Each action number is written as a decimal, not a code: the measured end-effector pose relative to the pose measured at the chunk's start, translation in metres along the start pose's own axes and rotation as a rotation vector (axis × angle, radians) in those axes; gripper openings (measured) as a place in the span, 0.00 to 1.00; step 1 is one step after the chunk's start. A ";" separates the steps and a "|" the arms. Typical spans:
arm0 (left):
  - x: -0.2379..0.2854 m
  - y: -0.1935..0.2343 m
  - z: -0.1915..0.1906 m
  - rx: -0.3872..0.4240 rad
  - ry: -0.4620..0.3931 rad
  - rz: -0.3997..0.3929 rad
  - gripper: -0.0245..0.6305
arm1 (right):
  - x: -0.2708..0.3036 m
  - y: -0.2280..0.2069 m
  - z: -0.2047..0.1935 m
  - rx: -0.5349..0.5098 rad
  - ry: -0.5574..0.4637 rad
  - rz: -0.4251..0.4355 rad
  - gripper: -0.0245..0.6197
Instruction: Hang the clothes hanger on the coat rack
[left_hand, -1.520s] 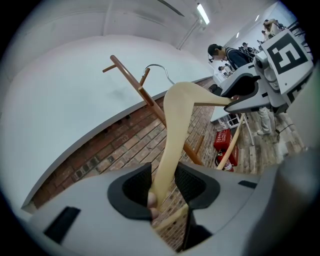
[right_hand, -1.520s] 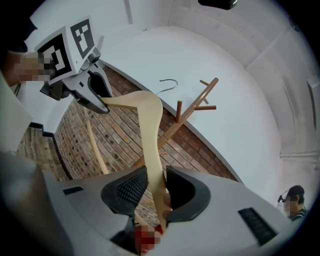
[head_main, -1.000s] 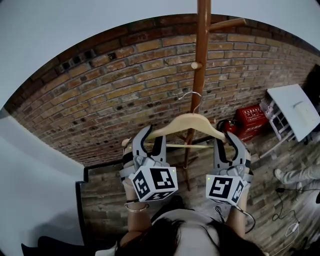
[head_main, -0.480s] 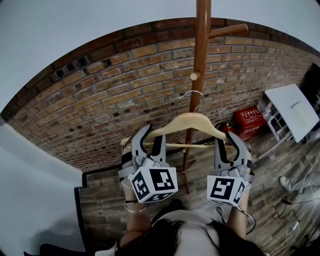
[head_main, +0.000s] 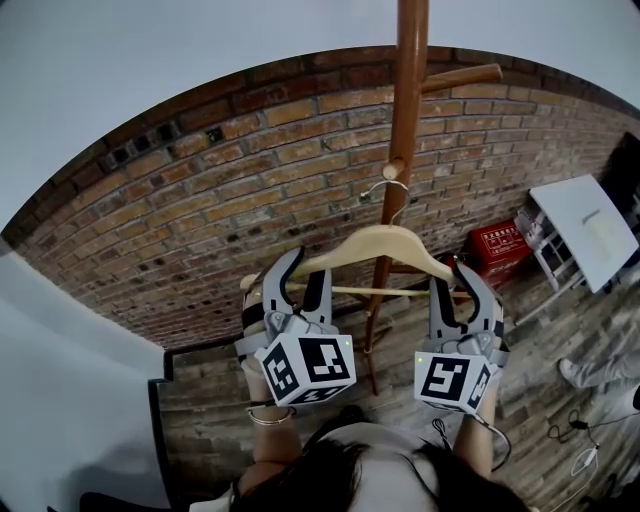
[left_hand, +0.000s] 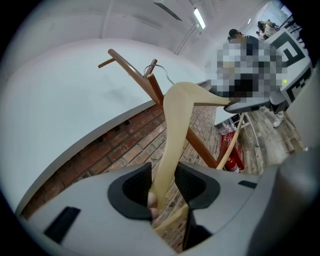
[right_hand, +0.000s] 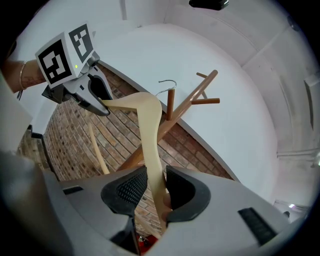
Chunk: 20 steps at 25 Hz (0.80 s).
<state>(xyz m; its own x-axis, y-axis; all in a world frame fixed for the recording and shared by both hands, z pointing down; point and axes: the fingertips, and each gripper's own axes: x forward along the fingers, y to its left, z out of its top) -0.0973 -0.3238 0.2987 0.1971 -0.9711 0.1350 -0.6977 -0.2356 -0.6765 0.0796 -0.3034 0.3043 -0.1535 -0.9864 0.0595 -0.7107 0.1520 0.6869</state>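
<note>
The tall brown wooden coat rack (head_main: 409, 120) runs off past the head view's top edge, the right tip of the pale wooden clothes hanger (head_main: 385, 238) hides behind the right tool (head_main: 455, 285), and a person's leg (head_main: 598, 368) is cut short at the right edge.

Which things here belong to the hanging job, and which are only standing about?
For the job:
wooden clothes hanger
coat rack
left gripper and right gripper, jaws shut on the hanger's two ends

Only standing about:
red fire extinguisher box
white table
</note>
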 end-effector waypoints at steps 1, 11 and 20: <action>0.001 0.001 0.002 -0.009 0.001 0.002 0.27 | 0.001 -0.001 0.000 0.000 -0.001 -0.001 0.25; 0.015 0.005 0.009 0.002 -0.017 -0.008 0.27 | 0.011 -0.012 0.003 0.002 -0.002 -0.023 0.25; 0.031 0.005 0.006 0.010 -0.014 -0.021 0.27 | 0.024 -0.014 -0.001 0.004 0.010 -0.017 0.25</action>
<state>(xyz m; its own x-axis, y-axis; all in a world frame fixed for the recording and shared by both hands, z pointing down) -0.0903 -0.3550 0.2952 0.2215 -0.9651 0.1395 -0.6863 -0.2559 -0.6808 0.0870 -0.3295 0.2967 -0.1343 -0.9894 0.0546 -0.7158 0.1350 0.6851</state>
